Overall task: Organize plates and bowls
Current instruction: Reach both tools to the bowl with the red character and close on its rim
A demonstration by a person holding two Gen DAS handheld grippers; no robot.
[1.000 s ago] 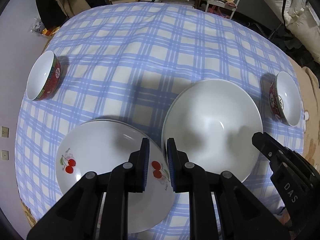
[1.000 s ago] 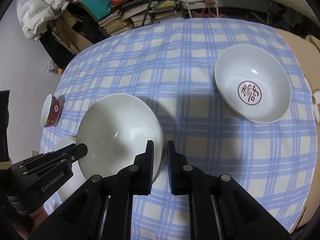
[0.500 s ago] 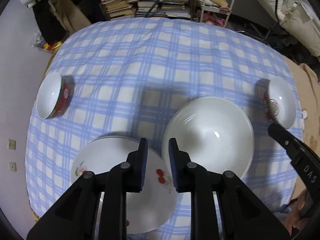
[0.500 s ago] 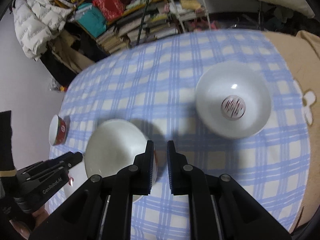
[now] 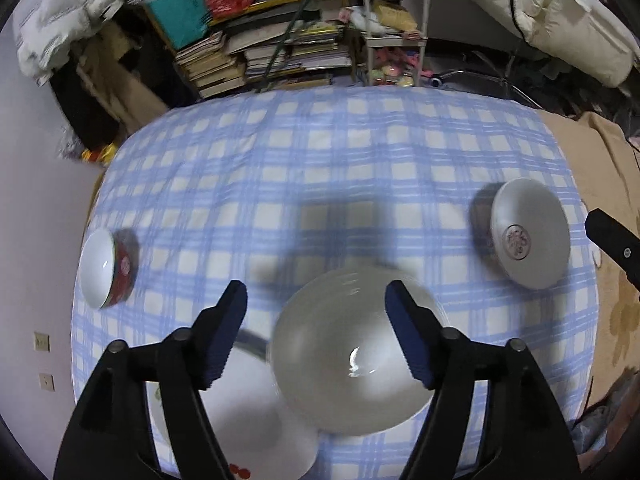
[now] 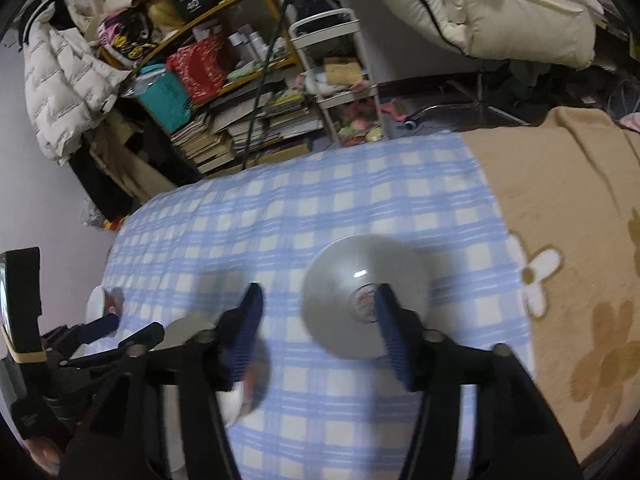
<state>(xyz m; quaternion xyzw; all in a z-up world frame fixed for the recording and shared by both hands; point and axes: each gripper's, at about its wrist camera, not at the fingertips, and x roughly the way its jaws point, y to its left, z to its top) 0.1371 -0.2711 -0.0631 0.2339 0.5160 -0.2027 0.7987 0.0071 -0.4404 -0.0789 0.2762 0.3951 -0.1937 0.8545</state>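
On the blue checked cloth [image 5: 320, 168] lie a large plain white bowl [image 5: 352, 364], a cherry-print plate [image 5: 248, 420] partly under it, a small red-sided bowl [image 5: 106, 268] at the left, and a white bowl with a red emblem [image 5: 528, 232] at the right. My left gripper [image 5: 316, 304] is open and empty, held above the large bowl and plate. My right gripper [image 6: 318, 300] is open and empty above the emblem bowl [image 6: 360, 296]. The left gripper [image 6: 108, 332] also shows at the left in the right wrist view.
Beyond the far edge stand stacked books [image 5: 256, 60], a white trolley [image 5: 394, 20] and a shelf of clutter. A brown blanket [image 6: 568, 208] with flower prints lies to the right of the cloth. White quilted bedding [image 6: 480, 4] hangs at the upper right.
Both grippers have opened from shut and risen away from the cloth. The right gripper has shifted to the right, over the emblem bowl. The dishes stay in place.
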